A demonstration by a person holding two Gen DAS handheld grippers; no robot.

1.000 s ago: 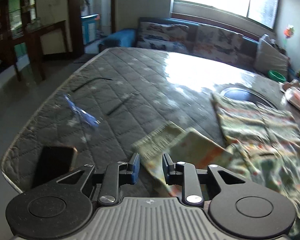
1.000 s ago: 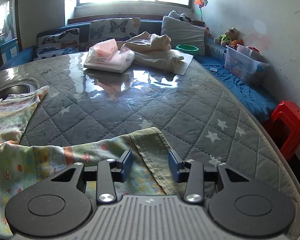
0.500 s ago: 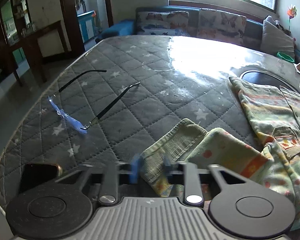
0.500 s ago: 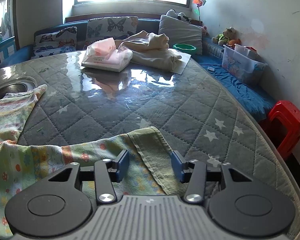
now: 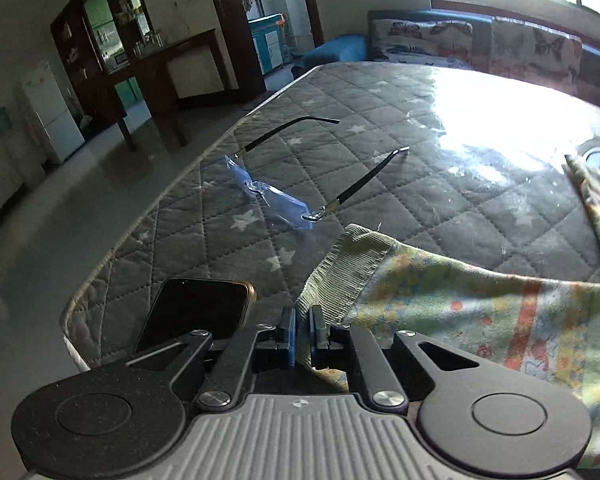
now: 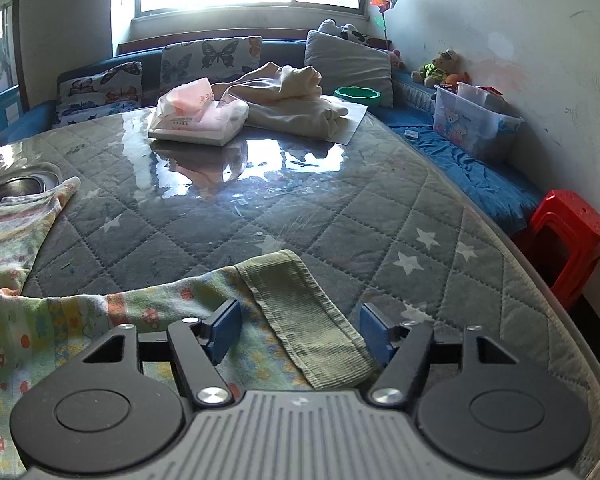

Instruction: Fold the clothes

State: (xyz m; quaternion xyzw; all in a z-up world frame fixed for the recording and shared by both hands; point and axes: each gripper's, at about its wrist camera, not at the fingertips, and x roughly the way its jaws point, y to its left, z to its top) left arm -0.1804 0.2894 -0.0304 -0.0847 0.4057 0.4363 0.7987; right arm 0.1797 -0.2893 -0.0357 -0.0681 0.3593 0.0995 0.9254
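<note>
Two ribbed green cuffs mark the near ends of a floral children's garment (image 5: 480, 308) that lies rumpled across the quilted, star-printed table cover (image 5: 380, 184), under a glossy clear sheet. Largest of all is that table; the garment spreads over its near half, one end reaching toward a round metal inset (image 6: 16, 184). Its cloth looks thin, light and limp, so I judge it will sag and drag rather than hold shape, and the thicker ribbed cuffs are the surest places to grip. The left gripper (image 5: 302, 332) has just been closing and now pinches the edge of the left cuff (image 5: 348, 264). The right gripper (image 6: 298, 330) has just been opening; its jaws stand wide on either side of the right cuff (image 6: 304, 312), pads clear of the cloth. Smaller things sit close by the left cuff: a dark phone (image 5: 196, 312) and blue-lensed spectacles (image 5: 284, 200), fragile enough to be swept off by dragged fabric.
</note>
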